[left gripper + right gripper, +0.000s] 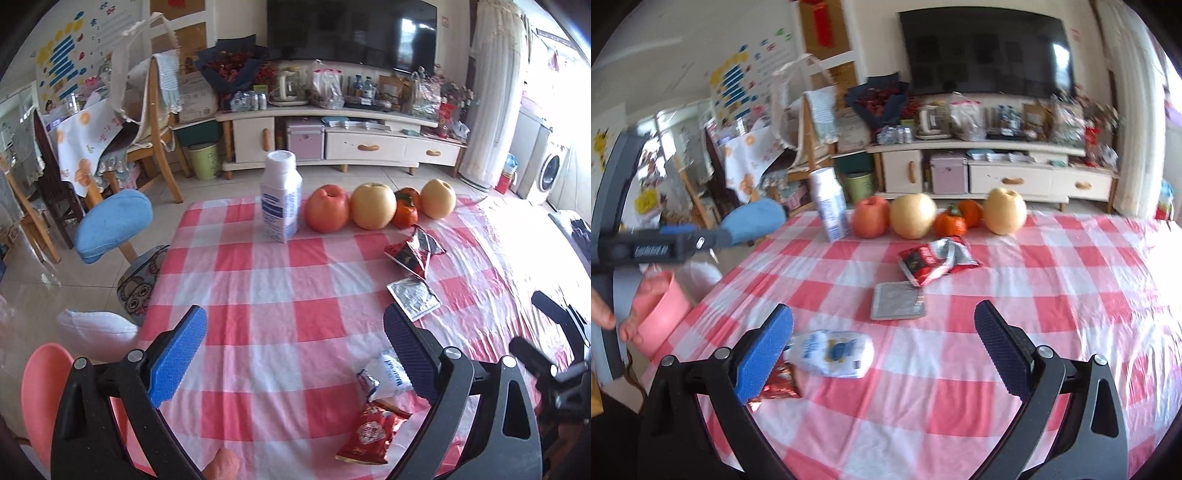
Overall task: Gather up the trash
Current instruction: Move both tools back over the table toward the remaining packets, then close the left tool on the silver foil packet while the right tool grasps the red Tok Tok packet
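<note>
While wrappers (938, 260) litter table (1015, 332), grippers (293, 354) gape

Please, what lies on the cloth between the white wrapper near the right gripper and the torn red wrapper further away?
In the right wrist view, a flat silver packet lies between the white wrapper and the torn red wrapper, on the checkered cloth.

Left gripper (295, 354) hovers level, jaws spread wide, nothing between them; a fingertip (221, 463) of the holding hand shows at the bottom edge. Right gripper (884, 352) also hovers with jaws wide apart and empty. In the right wrist view, the left gripper's body sits far left, with the person's fingers (605, 314) wrapped on its handle.
</note>
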The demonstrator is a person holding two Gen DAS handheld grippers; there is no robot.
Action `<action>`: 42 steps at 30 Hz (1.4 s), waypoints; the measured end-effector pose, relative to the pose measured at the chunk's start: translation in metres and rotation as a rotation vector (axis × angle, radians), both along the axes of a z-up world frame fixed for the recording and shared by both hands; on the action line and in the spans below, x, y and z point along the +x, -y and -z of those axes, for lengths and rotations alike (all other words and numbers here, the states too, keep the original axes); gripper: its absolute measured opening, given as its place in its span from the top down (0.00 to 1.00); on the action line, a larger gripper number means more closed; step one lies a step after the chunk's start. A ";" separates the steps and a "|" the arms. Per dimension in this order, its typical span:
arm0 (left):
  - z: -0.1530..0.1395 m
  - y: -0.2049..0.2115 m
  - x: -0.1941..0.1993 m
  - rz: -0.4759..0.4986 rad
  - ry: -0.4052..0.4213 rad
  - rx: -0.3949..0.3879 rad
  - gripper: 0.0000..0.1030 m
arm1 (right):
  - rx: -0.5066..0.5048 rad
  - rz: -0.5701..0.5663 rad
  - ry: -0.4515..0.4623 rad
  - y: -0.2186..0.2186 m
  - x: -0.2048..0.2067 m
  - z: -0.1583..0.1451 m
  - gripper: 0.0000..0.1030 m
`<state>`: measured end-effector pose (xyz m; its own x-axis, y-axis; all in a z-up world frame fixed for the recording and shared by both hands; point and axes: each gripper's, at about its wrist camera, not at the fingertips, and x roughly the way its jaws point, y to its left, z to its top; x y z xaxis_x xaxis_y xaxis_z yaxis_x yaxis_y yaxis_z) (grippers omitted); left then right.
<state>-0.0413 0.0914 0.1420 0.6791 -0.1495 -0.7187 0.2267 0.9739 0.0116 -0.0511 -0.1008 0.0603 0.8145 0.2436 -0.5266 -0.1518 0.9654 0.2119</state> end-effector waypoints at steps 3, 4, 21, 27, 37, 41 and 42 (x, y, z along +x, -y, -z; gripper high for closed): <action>0.007 0.019 0.004 0.049 -0.028 0.000 0.07 | 0.042 0.043 -0.005 0.025 0.004 0.003 0.04; 0.009 0.026 0.005 0.065 -0.035 0.003 0.07 | 0.050 0.059 -0.005 0.035 0.006 0.004 0.04; 0.079 0.136 0.041 0.162 -0.257 0.065 0.07 | 0.205 0.110 -0.150 0.106 0.075 0.043 0.04; 0.101 0.165 0.059 0.146 -0.309 0.071 0.08 | 0.186 0.047 -0.213 0.096 0.117 0.059 0.04; 0.122 0.166 0.093 0.058 -0.367 -0.001 0.19 | 0.090 -0.084 -0.244 0.074 0.169 0.067 0.04; 0.127 0.168 0.096 0.056 -0.354 0.002 0.19 | 0.032 -0.150 -0.254 0.060 0.185 0.069 0.04; 0.128 0.170 0.097 0.057 -0.351 0.012 0.19 | 0.022 -0.163 -0.258 0.058 0.189 0.071 0.04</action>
<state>0.0553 -0.0788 0.0143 0.3809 -0.1703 -0.9088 0.2730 0.9598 -0.0655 0.1379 -0.1592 -0.0103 0.6036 0.3738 -0.7043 -0.2432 0.9275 0.2838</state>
